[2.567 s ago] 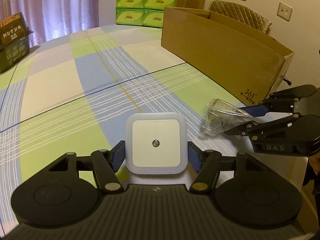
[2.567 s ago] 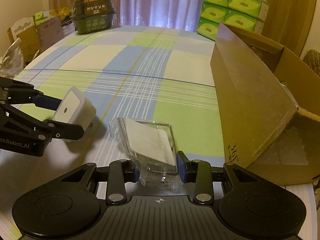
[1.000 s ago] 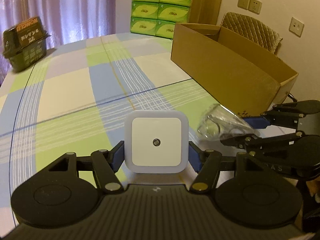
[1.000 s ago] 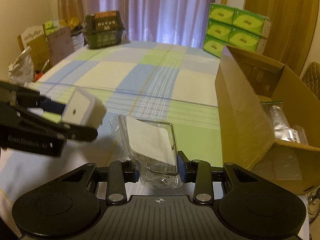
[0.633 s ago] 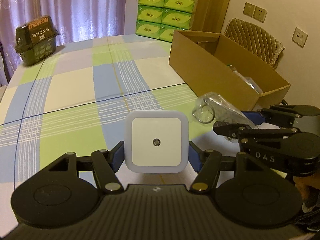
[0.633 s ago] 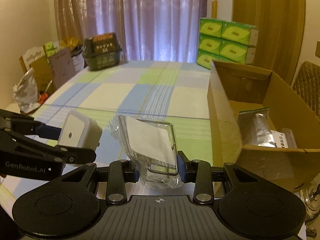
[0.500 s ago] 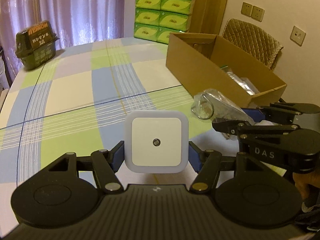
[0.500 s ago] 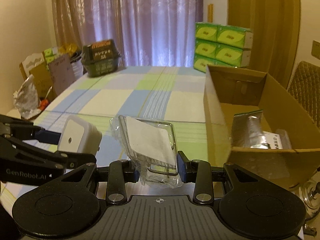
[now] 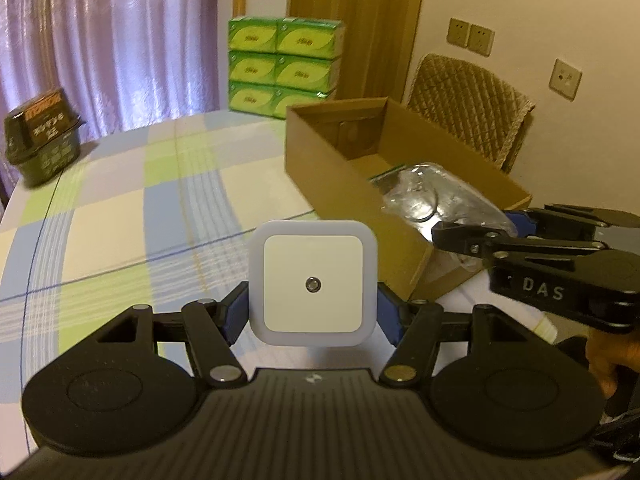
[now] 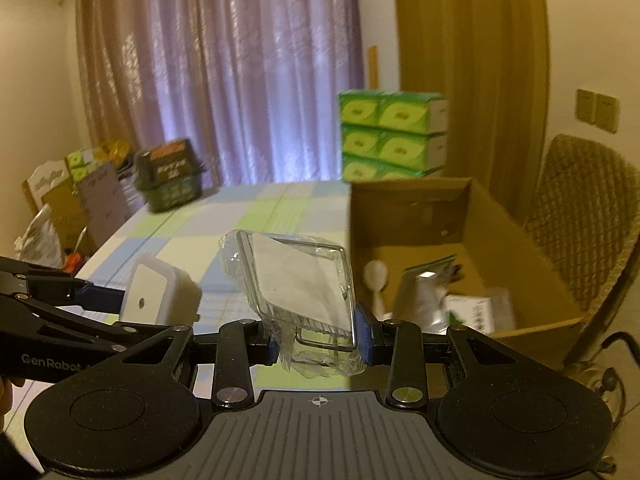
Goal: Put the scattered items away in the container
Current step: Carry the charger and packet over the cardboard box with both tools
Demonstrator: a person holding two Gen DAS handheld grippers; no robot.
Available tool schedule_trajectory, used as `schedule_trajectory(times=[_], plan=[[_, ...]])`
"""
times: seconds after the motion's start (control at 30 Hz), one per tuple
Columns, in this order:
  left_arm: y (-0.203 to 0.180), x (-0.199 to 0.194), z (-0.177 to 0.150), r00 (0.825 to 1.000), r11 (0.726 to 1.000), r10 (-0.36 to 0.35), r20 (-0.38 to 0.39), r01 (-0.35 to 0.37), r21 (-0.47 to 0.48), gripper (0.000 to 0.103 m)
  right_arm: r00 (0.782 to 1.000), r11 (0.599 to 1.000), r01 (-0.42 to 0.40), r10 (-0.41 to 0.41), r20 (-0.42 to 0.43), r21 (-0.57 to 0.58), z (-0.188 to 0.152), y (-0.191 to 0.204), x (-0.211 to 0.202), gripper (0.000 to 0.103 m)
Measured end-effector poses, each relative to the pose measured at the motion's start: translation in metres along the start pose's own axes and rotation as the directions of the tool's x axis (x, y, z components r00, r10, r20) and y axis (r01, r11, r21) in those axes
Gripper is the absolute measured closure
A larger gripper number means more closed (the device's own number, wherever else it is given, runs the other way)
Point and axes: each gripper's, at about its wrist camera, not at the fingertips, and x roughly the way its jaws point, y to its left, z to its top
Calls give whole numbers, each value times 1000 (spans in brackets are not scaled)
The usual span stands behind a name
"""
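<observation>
My left gripper (image 9: 312, 312) is shut on a white square night light (image 9: 313, 282), held in the air above the checked tablecloth. That night light (image 10: 160, 294) also shows at the left of the right wrist view. My right gripper (image 10: 318, 338) is shut on a clear plastic-wrapped packet (image 10: 300, 280) with a wire frame. In the left wrist view the packet (image 9: 436, 200) hangs over the near end of the open cardboard box (image 9: 332, 176). The box (image 10: 504, 232) holds a silver pouch (image 10: 422, 292), a white spoon-like piece (image 10: 376, 276) and a small white carton (image 10: 472, 312).
Stacked green tissue boxes (image 9: 282, 66) stand behind the cardboard box. A dark green container (image 9: 40, 142) sits at the table's far left. A quilted chair (image 9: 468, 100) stands behind the box on the right. Bags and cartons (image 10: 60, 208) crowd the left side beyond the table.
Both grippers have risen and swung toward the cardboard box with their loads still held. The packet now hangs over the box's near end, and the box's inside has come into view.
</observation>
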Motion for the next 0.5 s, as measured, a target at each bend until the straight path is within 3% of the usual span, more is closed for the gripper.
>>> schedule_trajectory(times=[0.2, 0.5], plan=[[-22, 14, 30, 999, 999, -39, 23, 39, 9, 43, 997, 997, 65, -66, 36, 31, 19, -41, -4, 64], [-60, 47, 68, 995, 995, -94, 34, 92, 45, 43, 992, 991, 124, -125, 25, 46, 32, -96, 7, 64]])
